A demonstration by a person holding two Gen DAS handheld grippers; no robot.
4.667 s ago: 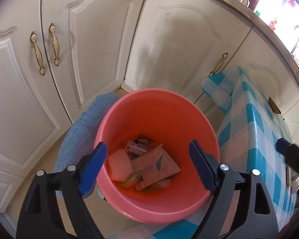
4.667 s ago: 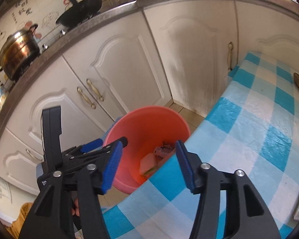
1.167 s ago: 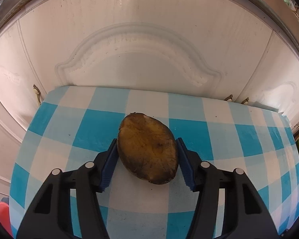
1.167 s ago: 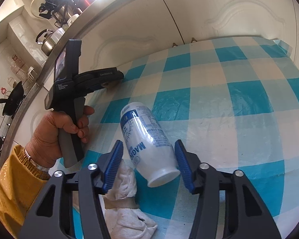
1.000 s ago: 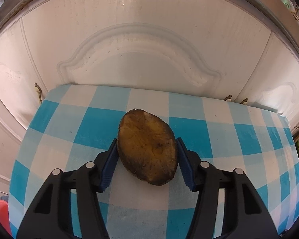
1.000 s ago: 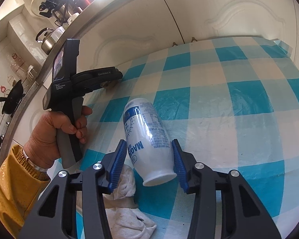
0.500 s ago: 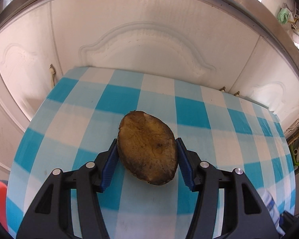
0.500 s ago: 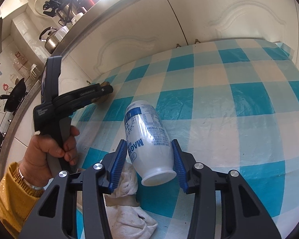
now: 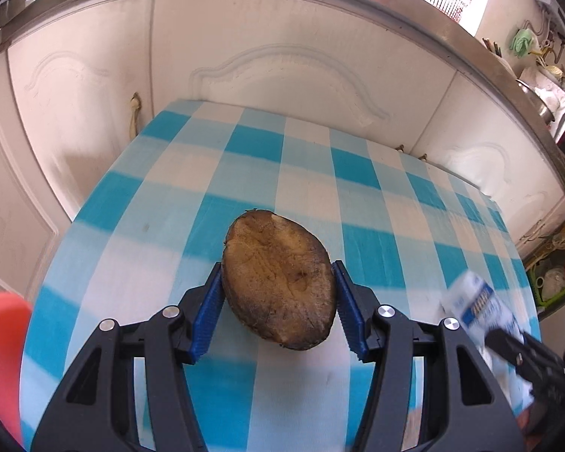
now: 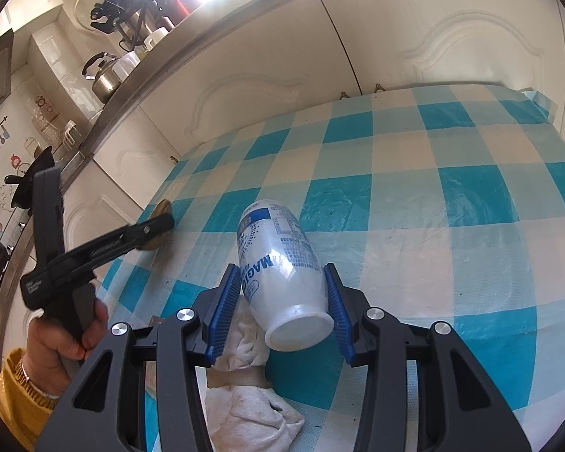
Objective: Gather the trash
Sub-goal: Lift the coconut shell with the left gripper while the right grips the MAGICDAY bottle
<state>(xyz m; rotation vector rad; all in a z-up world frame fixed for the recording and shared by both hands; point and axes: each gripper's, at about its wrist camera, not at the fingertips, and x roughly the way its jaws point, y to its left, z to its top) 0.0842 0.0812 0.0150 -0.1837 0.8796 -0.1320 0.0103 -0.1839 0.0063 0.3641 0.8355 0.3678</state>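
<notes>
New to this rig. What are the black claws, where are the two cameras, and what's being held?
No robot here: a person holds a hand-operated two-finger gripper in each hand, each with a fisheye camera looking along its fingers.

Left view: the left gripper is shut on a brown peel above the checked tablecloth. A red bucket shows at the left edge.

Right view: the right gripper is shut on a white bottle. A crumpled white rag lies on the cloth below it. At left you see the person's hand holding the other gripper.
</notes>
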